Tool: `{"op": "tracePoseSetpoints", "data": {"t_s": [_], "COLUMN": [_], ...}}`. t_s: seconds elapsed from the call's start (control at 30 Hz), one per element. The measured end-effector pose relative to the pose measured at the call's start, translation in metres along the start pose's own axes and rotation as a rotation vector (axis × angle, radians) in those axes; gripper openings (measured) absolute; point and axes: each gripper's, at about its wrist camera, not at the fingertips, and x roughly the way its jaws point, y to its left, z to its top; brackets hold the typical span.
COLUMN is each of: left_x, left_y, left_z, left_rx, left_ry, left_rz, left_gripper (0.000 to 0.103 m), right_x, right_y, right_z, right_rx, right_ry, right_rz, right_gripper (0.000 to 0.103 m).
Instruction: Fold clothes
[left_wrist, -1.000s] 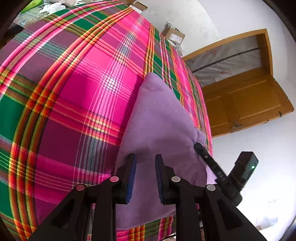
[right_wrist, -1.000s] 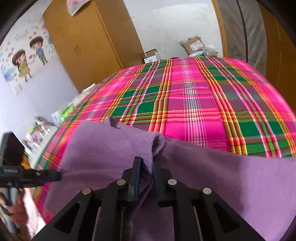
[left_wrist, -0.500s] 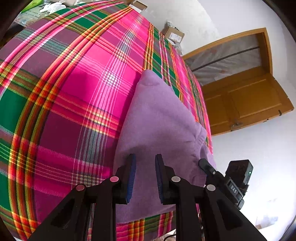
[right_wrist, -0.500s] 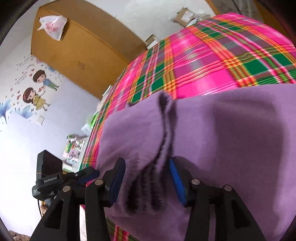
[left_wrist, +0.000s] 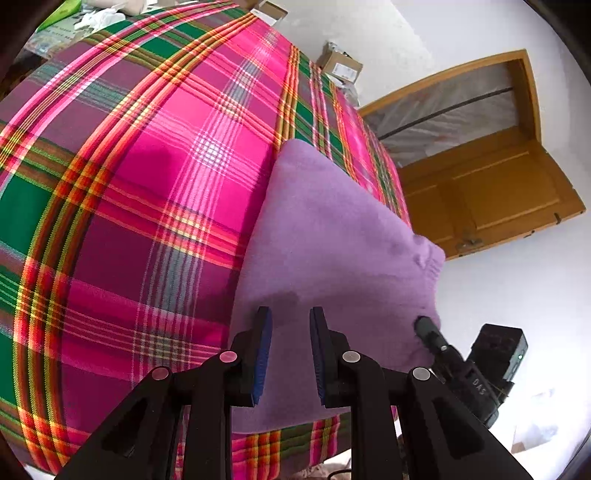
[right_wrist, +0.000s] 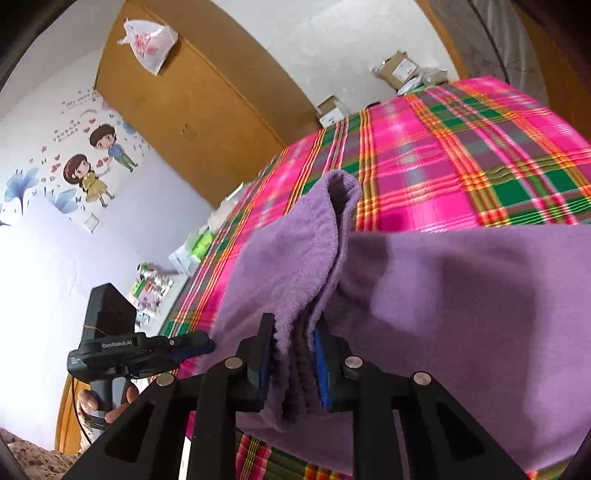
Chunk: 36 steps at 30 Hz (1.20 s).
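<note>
A purple fleece garment (left_wrist: 332, 236) lies along the near edge of a bed covered in a pink and green plaid sheet (left_wrist: 147, 184). My left gripper (left_wrist: 290, 325) hovers open over the garment's near part, with nothing between its fingers. My right gripper (right_wrist: 293, 332) is shut on a thick bunched fold of the same garment (right_wrist: 461, 295), and a ridge of cloth rises from its jaws. In the left wrist view the right gripper (left_wrist: 430, 330) sits at the garment's right corner. In the right wrist view the left gripper (right_wrist: 207, 345) is off to the left, held by a hand (right_wrist: 110, 402).
A wooden door (left_wrist: 491, 195) stands past the bed's right side, and a wooden wardrobe (right_wrist: 207, 110) with a plastic bag on it stands at the far end. Cardboard boxes (left_wrist: 341, 68) lie beyond the bed. A cluttered side table (right_wrist: 155, 288) stands left of the bed.
My right gripper was shut on the fold, opened wide half a second ago, and has now closed on a thicker bunch of cloth. My left gripper stayed open and barely moved.
</note>
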Motion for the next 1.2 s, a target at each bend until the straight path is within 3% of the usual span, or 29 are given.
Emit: {"op": "tracePoseSetpoints", "data": {"t_s": [0.33, 0.43, 0.57, 0.63, 0.7, 0.93, 1.2], "left_x": [0.008, 0.006, 0.005, 0.004, 0.004, 0.002, -0.001], "left_y": [-0.003, -0.004, -0.005, -0.004, -0.004, -0.004, -0.003], "left_z": [0.001, -0.001, -0.001, -0.002, -0.002, -0.007, -0.011], "left_rx": [0.024, 0.034, 0.043, 0.046, 0.053, 0.087, 0.104], "left_ry": [0.019, 0.017, 0.018, 0.019, 0.018, 0.020, 0.026], "left_rz": [0.022, 0.025, 0.027, 0.029, 0.033, 0.039, 0.046], "left_gripper": [0.020, 0.020, 0.020, 0.020, 0.020, 0.021, 0.022], "right_x": [0.010, 0.001, -0.013, -0.004, 0.010, 0.057, 0.037], "right_y": [-0.029, -0.015, 0.016, 0.024, 0.028, 0.003, 0.018], "right_z": [-0.016, -0.009, 0.008, 0.018, 0.023, 0.035, 0.028], "right_rx": [0.017, -0.064, -0.251, -0.295, -0.334, -0.308, -0.315], "right_ry": [0.056, 0.033, -0.100, -0.093, -0.067, 0.060, 0.023], "right_rz": [-0.148, -0.226, -0.348, -0.336, -0.321, -0.455, -0.431], "right_gripper": [0.028, 0.033, 0.033, 0.032, 0.024, 0.017, 0.017]}}
